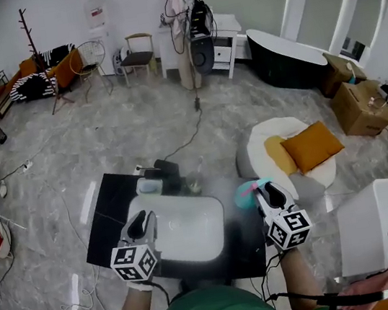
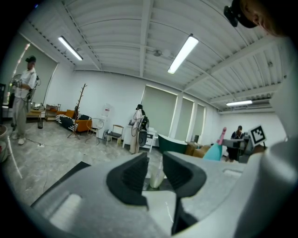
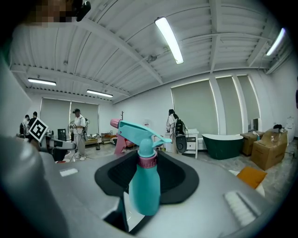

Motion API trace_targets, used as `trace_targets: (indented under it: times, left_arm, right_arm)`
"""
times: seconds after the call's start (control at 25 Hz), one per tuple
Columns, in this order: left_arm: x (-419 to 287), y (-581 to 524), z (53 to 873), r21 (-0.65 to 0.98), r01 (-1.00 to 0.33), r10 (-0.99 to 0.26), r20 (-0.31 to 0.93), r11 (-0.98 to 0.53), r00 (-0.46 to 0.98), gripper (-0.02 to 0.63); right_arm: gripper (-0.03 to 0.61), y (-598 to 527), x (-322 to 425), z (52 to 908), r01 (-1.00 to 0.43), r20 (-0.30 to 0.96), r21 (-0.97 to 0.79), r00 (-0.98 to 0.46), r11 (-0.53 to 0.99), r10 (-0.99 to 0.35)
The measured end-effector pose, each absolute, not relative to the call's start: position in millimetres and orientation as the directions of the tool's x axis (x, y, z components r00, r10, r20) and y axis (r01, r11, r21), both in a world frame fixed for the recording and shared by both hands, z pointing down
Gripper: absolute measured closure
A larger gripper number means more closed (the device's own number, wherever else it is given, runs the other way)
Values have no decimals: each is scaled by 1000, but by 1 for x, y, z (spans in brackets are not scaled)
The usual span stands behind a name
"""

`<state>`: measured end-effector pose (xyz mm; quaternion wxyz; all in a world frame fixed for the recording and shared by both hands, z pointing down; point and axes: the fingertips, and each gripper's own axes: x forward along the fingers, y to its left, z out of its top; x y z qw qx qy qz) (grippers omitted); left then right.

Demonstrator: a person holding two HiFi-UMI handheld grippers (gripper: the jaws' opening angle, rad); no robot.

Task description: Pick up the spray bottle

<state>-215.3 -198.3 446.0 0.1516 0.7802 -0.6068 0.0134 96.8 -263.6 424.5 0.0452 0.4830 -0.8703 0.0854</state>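
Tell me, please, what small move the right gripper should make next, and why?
Probably lift the right gripper straight up, keeping it shut: its jaws already clamp the teal spray bottle upright, and the left gripper stands open and empty.

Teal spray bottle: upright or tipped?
Upright. The teal plastic spray bottle stands nozzle-up, clamped between the fingers of the right gripper.

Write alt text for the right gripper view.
A teal spray bottle with a pink collar stands upright, clamped between the right gripper's black fingers. Behind it is a large white room with a dark bathtub, cardboard boxes and a standing person.
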Motion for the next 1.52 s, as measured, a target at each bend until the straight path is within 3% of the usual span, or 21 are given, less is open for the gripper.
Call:
trace_targets:
  times: [1.52]
  left_arm:
    - [-204,-222,437,232,-937,-934,185,-261,305,512]
  right_arm:
    - [443,-262,111,401,-860,127,-94,-510,502,-851]
